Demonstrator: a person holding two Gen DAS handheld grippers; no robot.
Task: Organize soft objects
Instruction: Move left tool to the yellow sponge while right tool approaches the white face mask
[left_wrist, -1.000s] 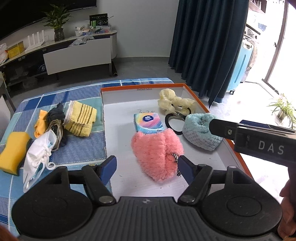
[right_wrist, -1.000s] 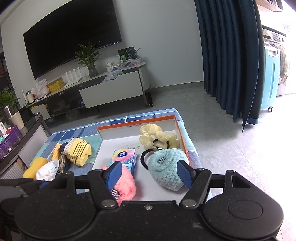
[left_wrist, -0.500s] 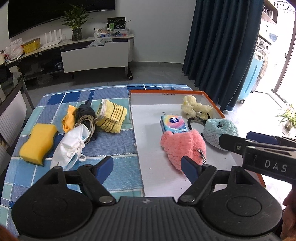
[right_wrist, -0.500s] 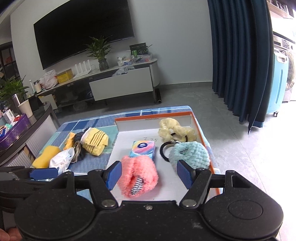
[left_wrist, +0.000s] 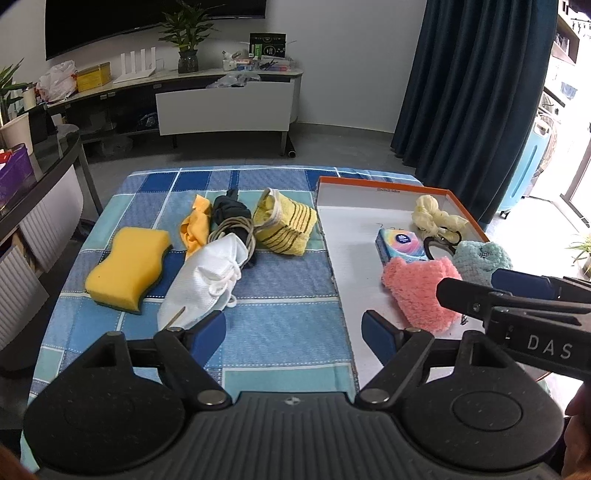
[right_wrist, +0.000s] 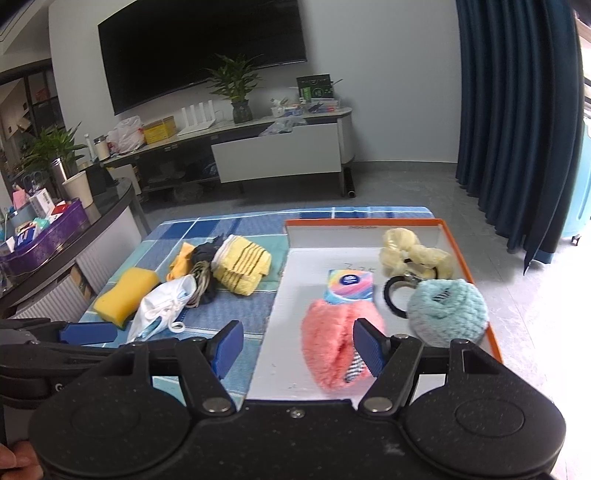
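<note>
An orange-rimmed white tray holds a pink fluffy item, a teal knitted item, a tissue pack, a yellow scrunchie and a black hair tie. On the cloth to its left lie a yellow sponge, a white mask, a striped yellow towel, a dark sock with cord and an orange cloth. My left gripper and right gripper are open and empty, near the table's front.
The blue checked cloth covers the table. A TV cabinet stands across the floor, a dark curtain at the right, and a dark counter with boxes at the left.
Both grippers have pulled back and shifted left, away from the tray. The pile on the cloth has come into fuller view. Nothing was picked up.
</note>
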